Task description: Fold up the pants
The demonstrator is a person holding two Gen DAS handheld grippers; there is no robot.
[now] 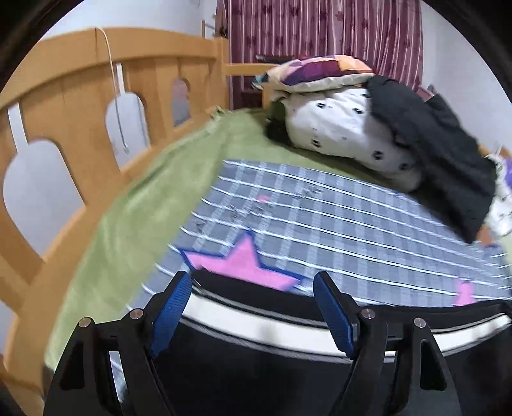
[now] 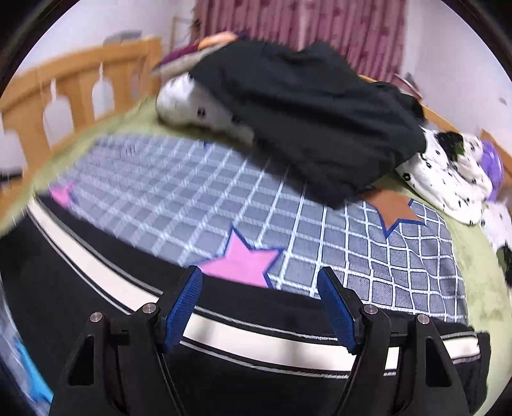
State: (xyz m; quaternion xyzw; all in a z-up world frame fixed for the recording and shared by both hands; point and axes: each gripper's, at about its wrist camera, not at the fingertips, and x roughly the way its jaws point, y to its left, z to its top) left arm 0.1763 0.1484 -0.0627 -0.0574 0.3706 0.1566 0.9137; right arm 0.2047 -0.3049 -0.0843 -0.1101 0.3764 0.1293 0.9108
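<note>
1. Bedroom setting: wooden bed rail [image 1: 80,105] along one side, maroon curtain [image 1: 320,28] behind, green sheet [image 1: 134,204] under a grey checked blanket [image 1: 320,208] with pink star patches.
2. Lying on the near part of the blanket: black pants [image 2: 256,393] with a white side stripe [image 2: 256,339], spread flat directly below both cameras. Fold stage not determinable from these views.
3. Resting further back: a spotted white bundle [image 1: 345,131] with a separate dark garment [image 2: 313,121] draped over it, well apart from the pants.
4. Left gripper [image 1: 252,307]: standing wide, nothing between the blue pads [image 1: 171,316], hanging above the striped edge.
5. Right gripper [image 2: 260,307]: likewise wide and empty, above the stripe near its own end of the pants.
6. Judged step: repositioning for a fresh grasp ahead of the next fold.
7. Recommended handling: lowering both grippers onto the same edge, well apart; pinching all cloth layers together, not the top one alone; lifting evenly and carrying the edge across so the stripe lines up; keeping clear of the dark garment behind.
8. Risk noted: motion blur in both views, so settling before closing.
</note>
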